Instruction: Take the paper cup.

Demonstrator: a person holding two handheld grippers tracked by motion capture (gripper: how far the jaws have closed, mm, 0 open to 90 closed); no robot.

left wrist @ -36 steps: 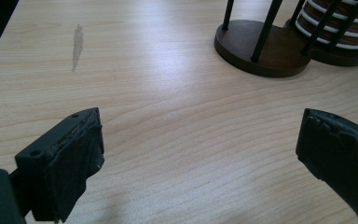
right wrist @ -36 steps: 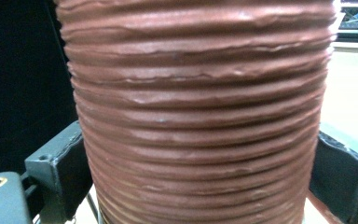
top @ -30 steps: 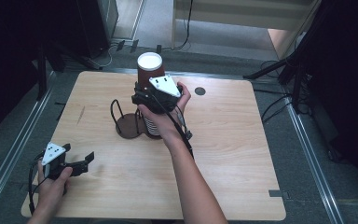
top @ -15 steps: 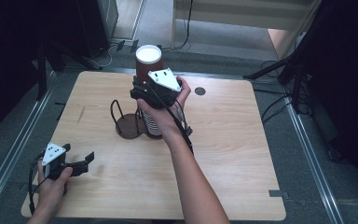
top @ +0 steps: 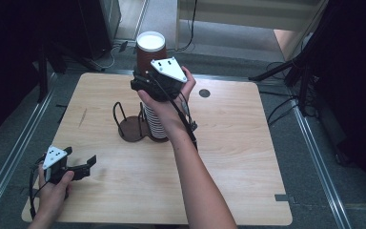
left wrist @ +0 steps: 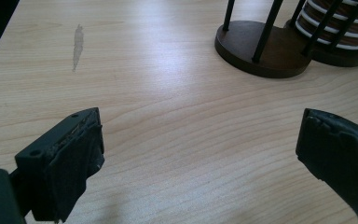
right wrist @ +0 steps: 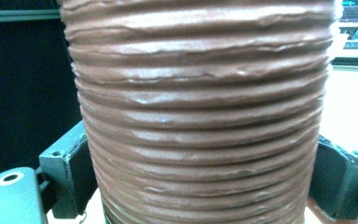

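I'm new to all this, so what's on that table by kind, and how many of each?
Lifted brown cup: 1
Stack of cups: 1
Wire cup holder: 1
Handheld grippers: 2, right gripper, left gripper
Total: 5

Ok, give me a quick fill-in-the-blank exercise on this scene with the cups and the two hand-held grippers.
1. The right hand-held gripper grips a ribbed ____ paper cup.
2. The left hand-held gripper has its jaws ____ with nothing between them.
3. The stack of cups stands in a holder on the ____ table.
4. The held cup is lifted ____ the stack.

Missing words: brown; open; wooden; above
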